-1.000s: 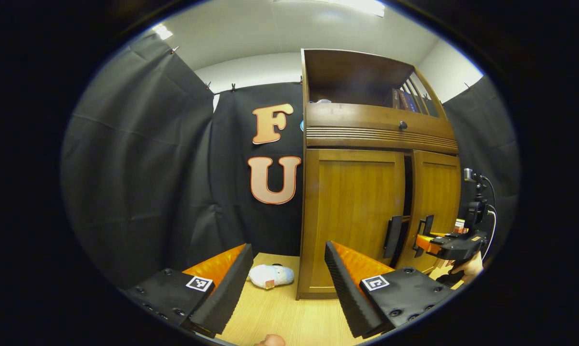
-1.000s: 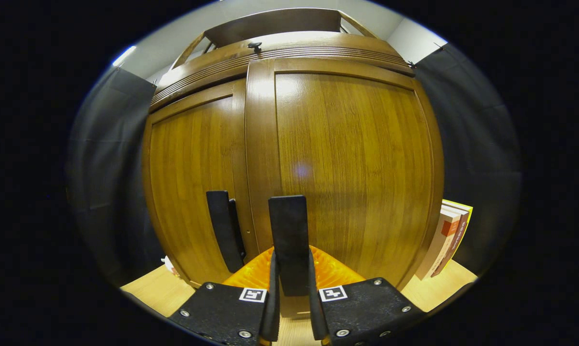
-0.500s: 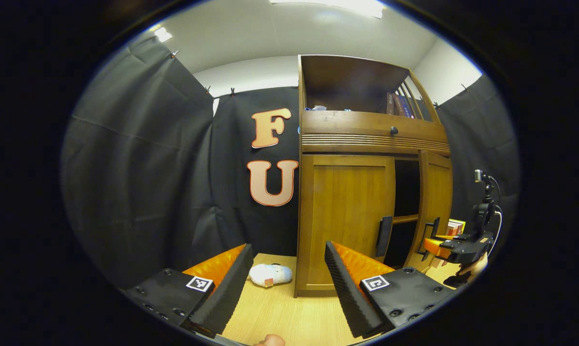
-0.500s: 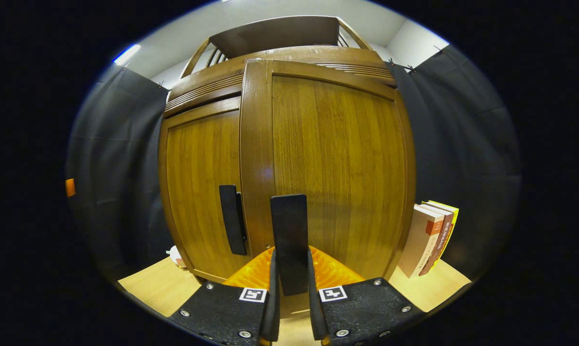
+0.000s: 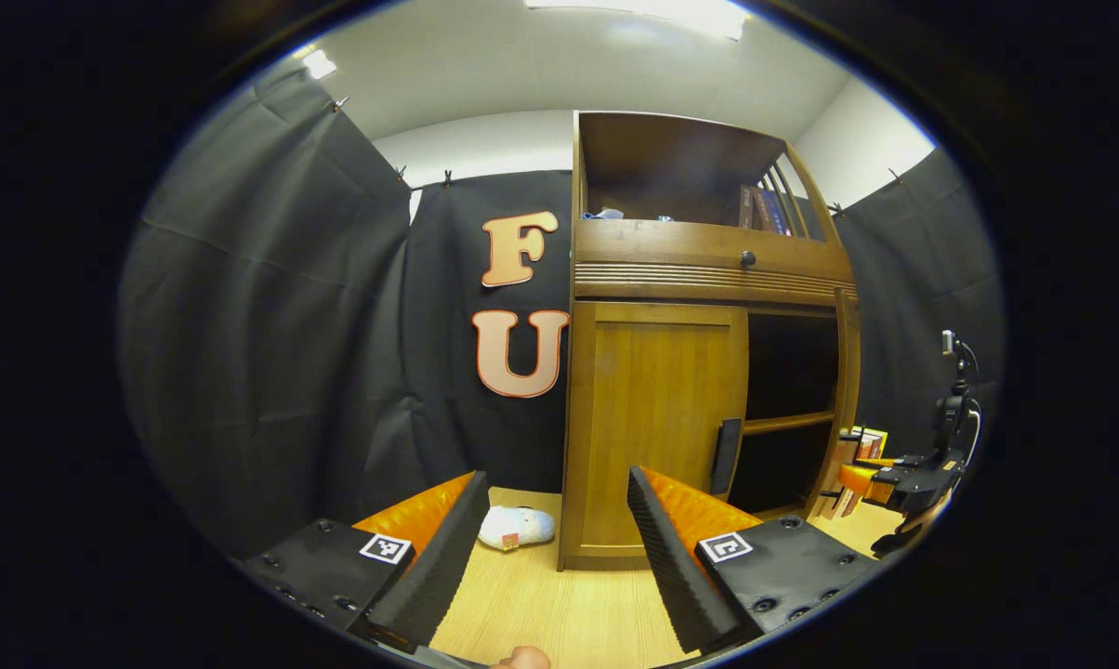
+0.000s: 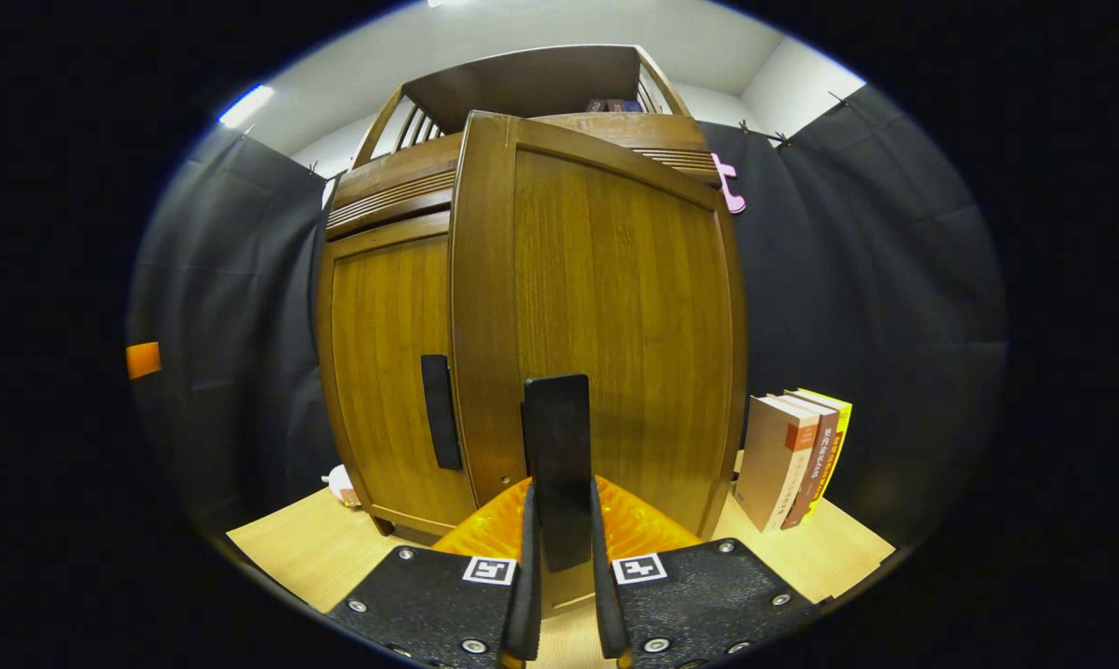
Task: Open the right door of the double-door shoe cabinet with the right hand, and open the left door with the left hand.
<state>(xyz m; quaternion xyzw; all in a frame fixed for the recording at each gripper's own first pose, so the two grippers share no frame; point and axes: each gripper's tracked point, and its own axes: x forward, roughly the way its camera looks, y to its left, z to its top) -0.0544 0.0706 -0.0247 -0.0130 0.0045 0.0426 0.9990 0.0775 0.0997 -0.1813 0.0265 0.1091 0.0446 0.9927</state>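
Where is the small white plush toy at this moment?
In the left gripper view, the small white plush toy lies on the light wooden floor, just left of the brown wooden shoe cabinet, at the foot of the black cloth wall.

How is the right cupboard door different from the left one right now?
The right door is swung wide open, so dark shelves show behind it; the left door is shut flat against the cabinet. The right gripper pinches the right door's black handle; the left door's handle is untouched, with the open left gripper well short of it. Both doors are the same brown wood with black upright handles.
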